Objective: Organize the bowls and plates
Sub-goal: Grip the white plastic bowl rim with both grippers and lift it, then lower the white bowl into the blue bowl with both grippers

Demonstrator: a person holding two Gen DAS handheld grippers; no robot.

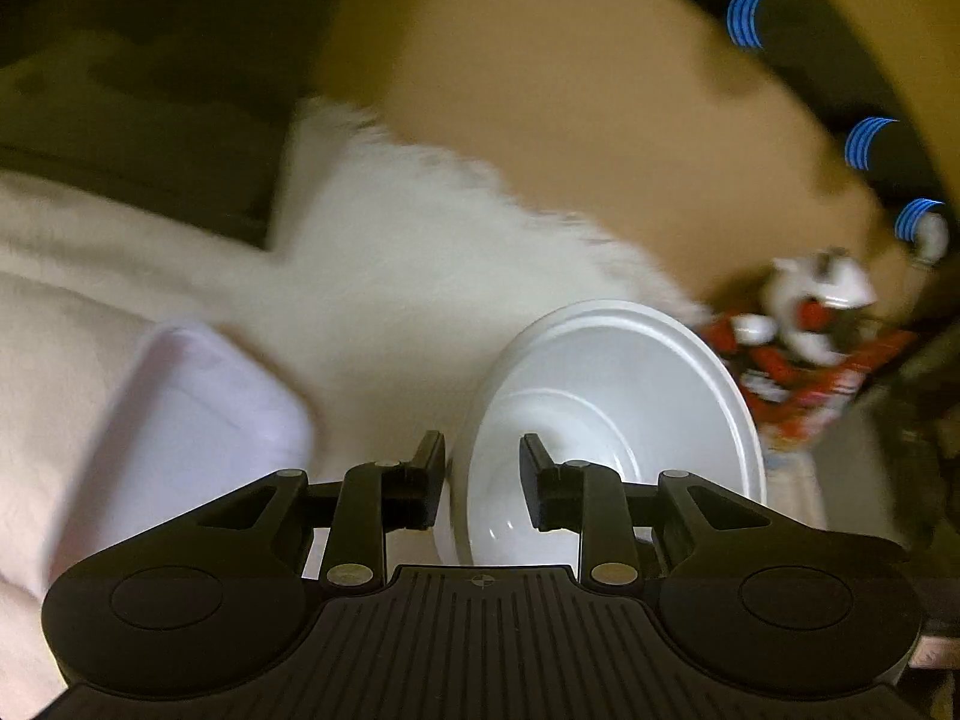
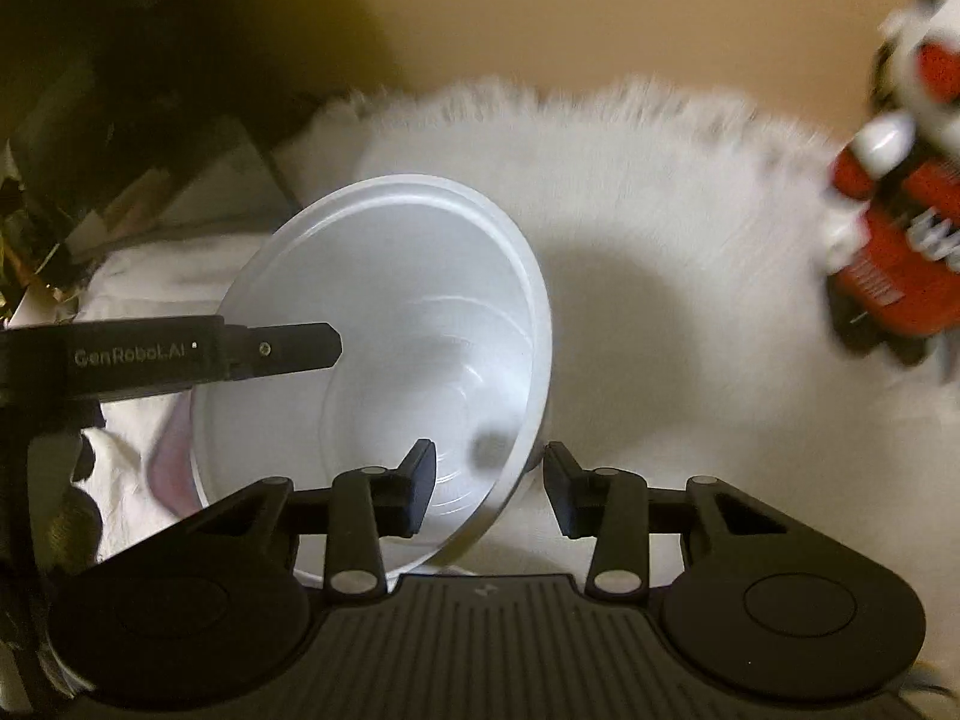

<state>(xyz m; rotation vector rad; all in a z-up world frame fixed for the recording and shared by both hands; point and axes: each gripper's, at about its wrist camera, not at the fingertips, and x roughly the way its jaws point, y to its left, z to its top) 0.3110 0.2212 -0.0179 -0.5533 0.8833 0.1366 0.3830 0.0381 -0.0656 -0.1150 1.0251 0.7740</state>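
A white bowl (image 1: 612, 414) is tilted on its side above a white fluffy rug (image 1: 408, 276). My left gripper (image 1: 483, 480) has its jaws on either side of the bowl's rim and holds it. In the right wrist view the same white bowl (image 2: 390, 348) is tilted, and my right gripper (image 2: 489, 486) straddles its rim on the other side, jaws close to it. The left gripper's finger (image 2: 276, 351) reaches in from the left over the bowl. A pale lilac plate (image 1: 186, 438) lies to the left on the rug.
A red, white and black packet or toy (image 1: 804, 348) lies at the right of the rug, and shows in the right wrist view (image 2: 894, 228). Tan floor (image 1: 570, 90) lies beyond the rug. Dark furniture and clutter (image 2: 90, 180) stand at the left.
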